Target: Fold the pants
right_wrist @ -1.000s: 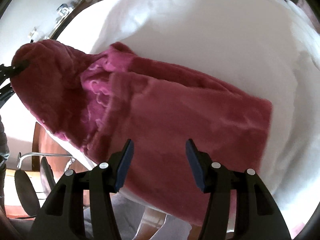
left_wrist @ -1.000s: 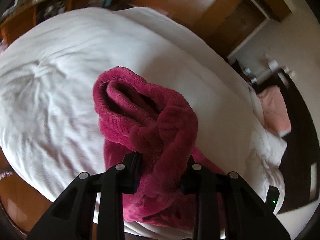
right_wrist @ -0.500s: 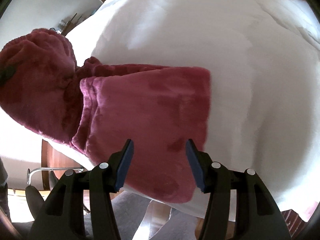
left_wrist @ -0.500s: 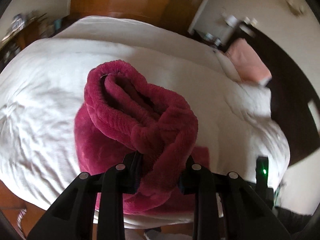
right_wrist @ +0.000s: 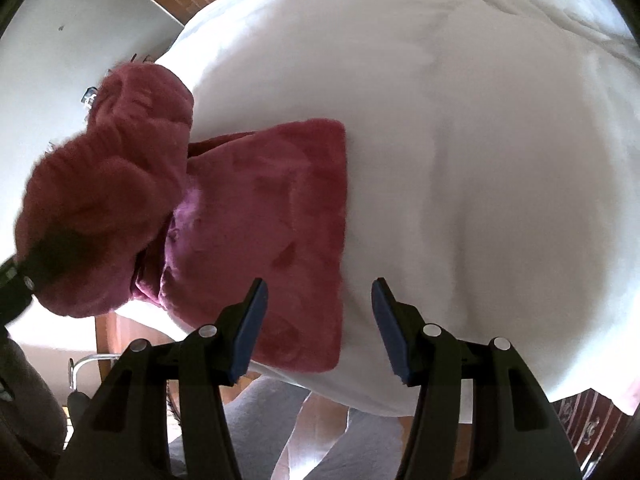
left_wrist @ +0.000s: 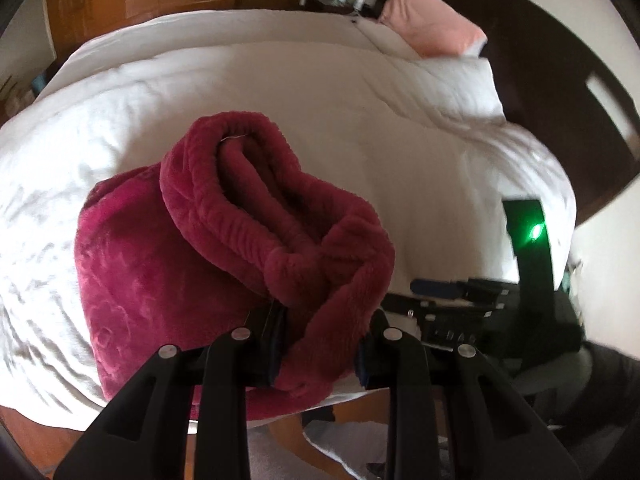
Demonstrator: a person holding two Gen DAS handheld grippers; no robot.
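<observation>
Left wrist: plush ribbed crimson pants (left_wrist: 248,240).

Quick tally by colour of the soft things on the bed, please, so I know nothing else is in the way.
Dark red: 1, the pants
White: 2, the duvet and a pillow
Pink: 1, a pillow
Total: 4

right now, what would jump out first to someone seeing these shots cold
The deep red fleece pants stand out most, lying partly folded at the near edge of the white bed. The left gripper is clamped on their bunched waistband, lifted above the rest. The right gripper hangs open and empty over the flat folded part, and a pink pillow sits at the far end.
</observation>
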